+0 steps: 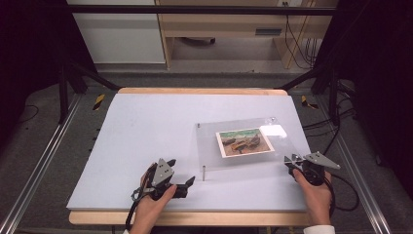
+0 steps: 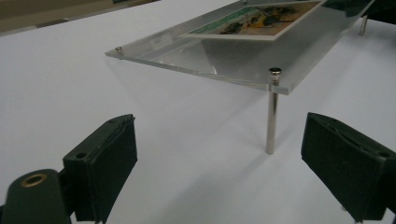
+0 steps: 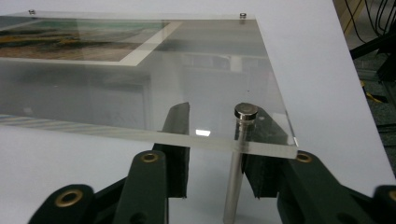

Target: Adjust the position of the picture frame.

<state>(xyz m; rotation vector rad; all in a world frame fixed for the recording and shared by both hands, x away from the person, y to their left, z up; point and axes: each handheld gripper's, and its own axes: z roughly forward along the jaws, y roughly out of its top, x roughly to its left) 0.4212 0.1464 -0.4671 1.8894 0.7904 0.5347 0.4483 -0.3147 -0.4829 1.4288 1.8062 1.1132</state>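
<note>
While the clear acrylic display panel stands raised on its slim silver metal standoff legs over the white surface, a small landscape print with a white border lies sandwiched flat in its middle. All corner fittings that the pictures show appear seated: the high view gives the near-left leg upright on the surface, and the left gripper view gives the same leg capped by a small round screw head at the panel's corner. The right claw sits at the panel's near-right corner; in the right gripper view its black jaws reach under the acrylic edge on either side of the near-right leg, standing narrow yet with a gap visible on each side, so the leg is bracketed and not clamped. The left claw rests near the surface just short of the near-left leg, its jaws spread wide and holding nothing. By this evidence the frame is assembled and standing, and the work in hand is at the leg fittings: the right-hand leg is about to be gripped, while the left-hand leg is approached but untouched. Whether the legs are being tightened or loosened cannot be told.
</note>
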